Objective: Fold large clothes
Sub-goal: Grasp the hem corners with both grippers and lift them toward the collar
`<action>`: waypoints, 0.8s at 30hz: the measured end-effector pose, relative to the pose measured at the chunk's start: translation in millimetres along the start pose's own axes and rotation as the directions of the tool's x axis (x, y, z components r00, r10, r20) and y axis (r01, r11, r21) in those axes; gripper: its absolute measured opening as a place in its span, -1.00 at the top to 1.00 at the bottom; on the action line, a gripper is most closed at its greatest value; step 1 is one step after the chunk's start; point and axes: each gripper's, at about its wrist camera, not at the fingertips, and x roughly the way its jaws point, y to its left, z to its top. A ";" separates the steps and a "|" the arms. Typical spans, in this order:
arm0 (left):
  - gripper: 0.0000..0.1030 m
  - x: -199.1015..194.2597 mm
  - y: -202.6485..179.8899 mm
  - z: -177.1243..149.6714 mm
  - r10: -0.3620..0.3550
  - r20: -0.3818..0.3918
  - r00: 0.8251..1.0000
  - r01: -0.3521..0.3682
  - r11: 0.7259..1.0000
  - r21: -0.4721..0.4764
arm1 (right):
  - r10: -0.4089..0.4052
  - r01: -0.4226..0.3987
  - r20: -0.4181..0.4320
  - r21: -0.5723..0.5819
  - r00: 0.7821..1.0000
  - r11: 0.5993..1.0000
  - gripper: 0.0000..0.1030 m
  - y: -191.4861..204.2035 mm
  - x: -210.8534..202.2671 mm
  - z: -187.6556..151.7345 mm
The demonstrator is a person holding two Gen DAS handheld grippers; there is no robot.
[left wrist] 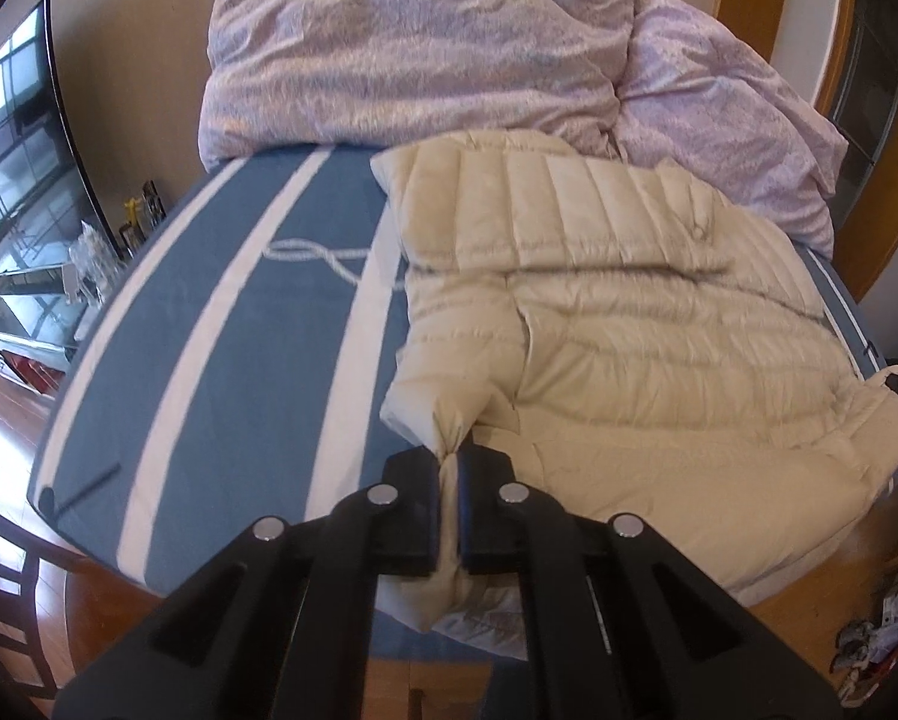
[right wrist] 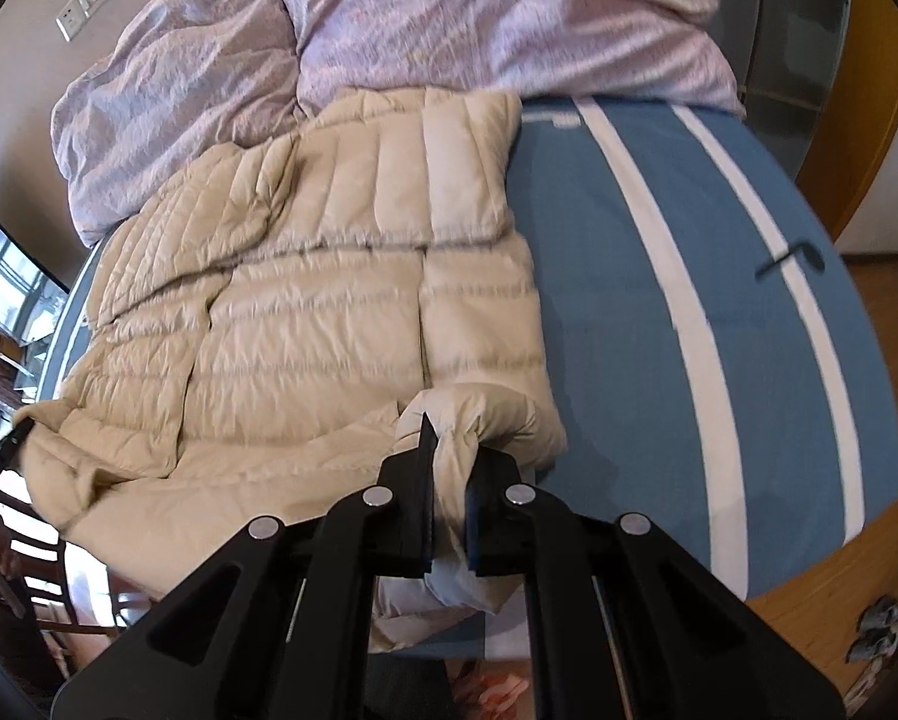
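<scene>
Left tongs (left wrist: 449, 459) pinching jacket (left wrist: 629, 312), right tongs (right wrist: 449, 450) likewise

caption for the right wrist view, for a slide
Right hand-held gripper pinching the near corner of a cream puffer jacket on a blue striped bed.

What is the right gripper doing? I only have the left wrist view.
Observer: The right gripper is shut on a bunched corner of the jacket.
Operator: What lies beside that corner?
Observer: Sheet, blue with white stripes, to the jacket's right in that view.
Operator: Anything on the wall?
Observer: A white switch plate, above the duvet.
</scene>
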 end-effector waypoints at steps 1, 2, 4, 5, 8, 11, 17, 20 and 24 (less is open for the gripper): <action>0.91 1.4 0.2 6.4 0.006 0.006 1.000 -0.006 1.000 -0.002 | -0.006 0.006 0.006 -0.005 1.000 1.000 0.86 1.2 1.1 4.2; 0.91 3.2 -0.1 13.0 0.011 0.013 1.000 -0.011 1.000 -0.004 | -0.015 0.015 0.015 -0.011 1.000 1.000 0.86 3.4 4.2 11.9; 0.91 7.1 -1.4 26.1 0.022 0.025 0.999 -0.022 1.000 -0.003 | -0.027 0.028 0.027 -0.019 0.999 0.999 0.86 4.5 9.0 21.3; 0.91 9.7 -2.1 34.0 0.027 0.032 0.999 -0.027 1.000 -0.005 | -0.037 0.038 0.033 -0.025 0.999 0.999 0.86 5.8 13.4 28.2; 0.91 19.1 -4.0 57.7 0.037 0.049 0.998 -0.036 0.999 -0.012 | -0.078 0.080 0.051 -0.035 0.996 0.996 0.86 11.0 28.0 47.9; 0.91 28.9 -6.0 83.3 0.051 0.079 0.996 -0.049 0.999 -0.023 | -0.117 0.121 0.084 -0.047 0.990 0.992 0.86 19.3 42.1 67.7; 0.91 59.7 -4.0 140.0 0.060 0.116 0.991 -0.052 0.996 -0.074 | -0.175 0.186 0.150 -0.064 0.973 0.980 0.86 36.9 73.0 108.7; 0.91 78.8 -3.1 165.7 0.059 0.133 0.989 -0.046 0.994 -0.102 | -0.173 0.182 0.195 -0.029 0.965 0.983 0.86 37.4 86.1 134.1; 0.90 111.3 -2.4 192.4 0.060 0.128 0.990 -0.042 0.990 -0.136 | -0.169 0.168 0.219 0.024 0.961 0.986 0.85 31.3 108.6 166.7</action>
